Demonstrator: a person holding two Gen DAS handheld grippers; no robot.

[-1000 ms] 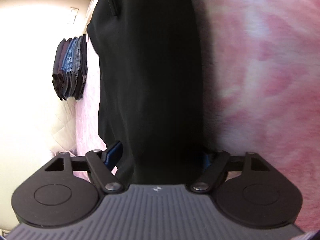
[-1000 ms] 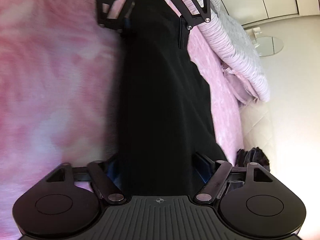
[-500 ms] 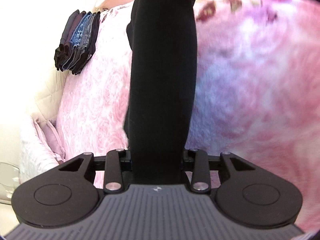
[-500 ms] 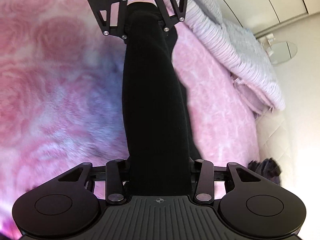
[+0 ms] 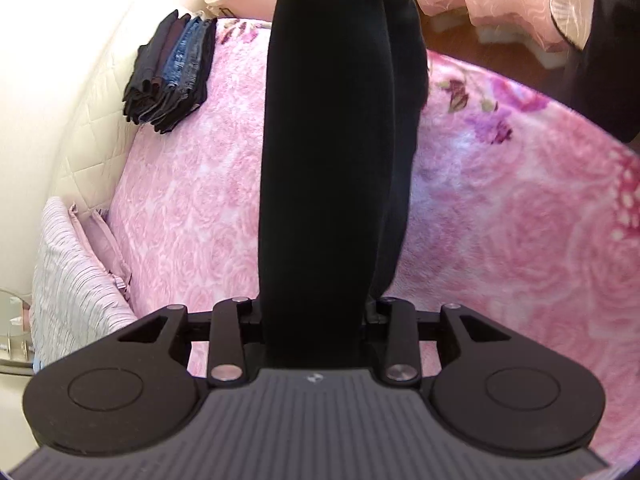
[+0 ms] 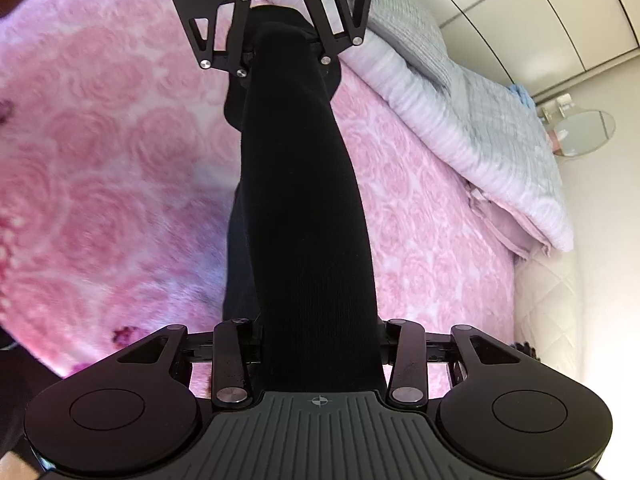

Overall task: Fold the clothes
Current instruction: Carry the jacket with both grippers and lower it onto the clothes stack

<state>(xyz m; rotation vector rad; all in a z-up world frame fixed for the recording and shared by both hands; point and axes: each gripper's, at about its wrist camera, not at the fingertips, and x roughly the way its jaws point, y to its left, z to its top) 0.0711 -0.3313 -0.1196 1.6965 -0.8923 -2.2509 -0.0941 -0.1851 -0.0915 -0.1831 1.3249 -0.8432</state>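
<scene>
Garment: black trousers [image 5: 328, 168], stretched taut, lifted clear above pink bed [image 5: 520, 220] for straightening.
Left gripper [image 5: 314, 316]: fingers clamped on 1 end.
Right gripper [image 6: 320, 336]: fingers clamped on other end.
Folded stack [image 5: 172, 72]: far corner, by headboard.

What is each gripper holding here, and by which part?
Both hold one black garment, stretched between them: left gripper at one end, right gripper at the opposite end.

No readable words, labels, brands or numbers showed in either view, only small unreadable marks on the gripper bodies.
</scene>
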